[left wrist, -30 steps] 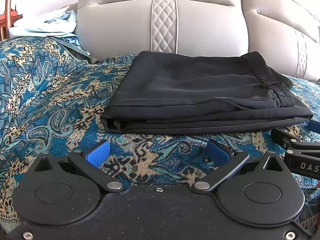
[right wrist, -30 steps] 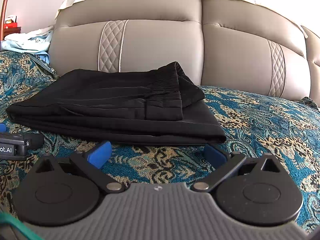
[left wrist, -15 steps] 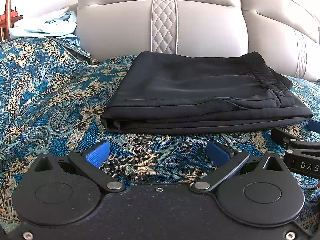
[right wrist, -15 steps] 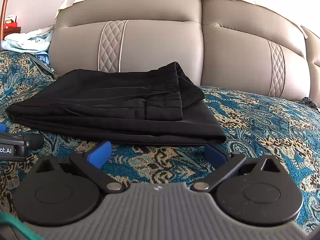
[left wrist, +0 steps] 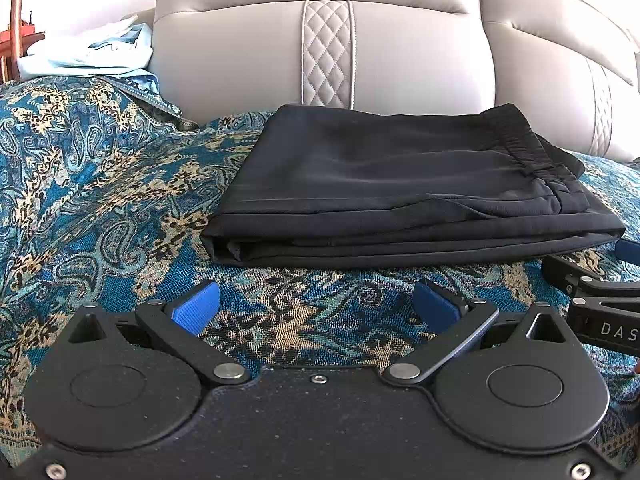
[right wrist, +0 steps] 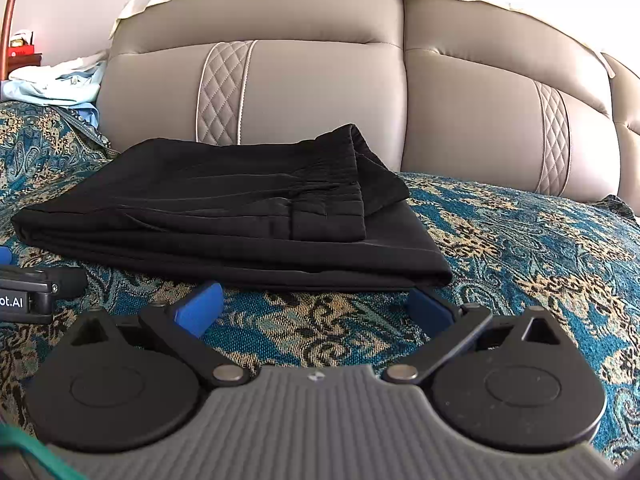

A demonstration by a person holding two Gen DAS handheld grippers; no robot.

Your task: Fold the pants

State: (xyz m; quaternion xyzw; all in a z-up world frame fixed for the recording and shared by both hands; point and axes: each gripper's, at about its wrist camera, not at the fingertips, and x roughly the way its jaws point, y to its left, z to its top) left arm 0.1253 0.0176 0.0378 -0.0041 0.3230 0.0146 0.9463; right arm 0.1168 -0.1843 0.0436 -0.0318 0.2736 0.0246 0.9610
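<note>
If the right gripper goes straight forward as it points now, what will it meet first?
Most likely the near folded edge of the black pants, lying on the patterned bedspread just ahead of the open right gripper. Nothing stands between; its height is unclear.

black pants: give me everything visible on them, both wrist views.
The black pants lie folded into a flat rectangular stack of several layers on the paisley bedspread, just before the padded headboard. Fabric looks thin, smooth and matte. The gathered elastic waistband sits on top at the right end; the left end is a rounded fold. Neither gripper touches them: both sit open, short of the near edge.
</note>
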